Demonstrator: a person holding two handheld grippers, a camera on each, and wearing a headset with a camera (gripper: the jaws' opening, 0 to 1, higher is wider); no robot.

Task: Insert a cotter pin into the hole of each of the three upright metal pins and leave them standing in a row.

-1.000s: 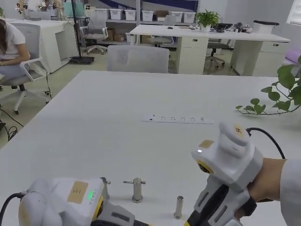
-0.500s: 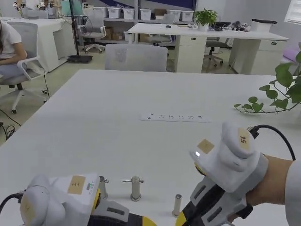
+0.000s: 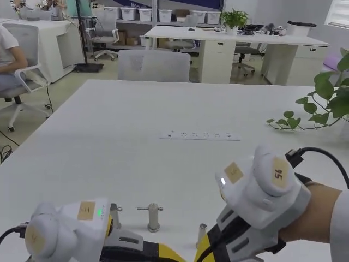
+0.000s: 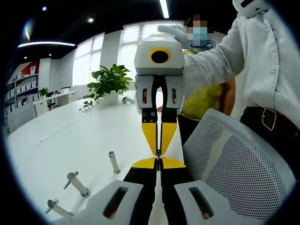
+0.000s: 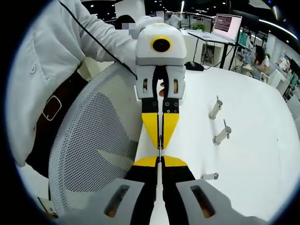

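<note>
Fingers of the left gripper (image 4: 158, 162) and right gripper (image 5: 160, 160), closed tip-to-tip on a cotter pin (image 4: 158, 153), likely needed square aim at the bare metal pin (image 4: 114, 162) beside them.

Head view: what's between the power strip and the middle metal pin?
Nothing. In the head view the table is bare white surface from the power strip down to the middle metal pin.

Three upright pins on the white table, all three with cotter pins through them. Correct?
Not quite: only two have cotter pins. In the head view the left pin and middle pin each carry one; the right pin is bare. All three do stand upright on the white table.
</note>
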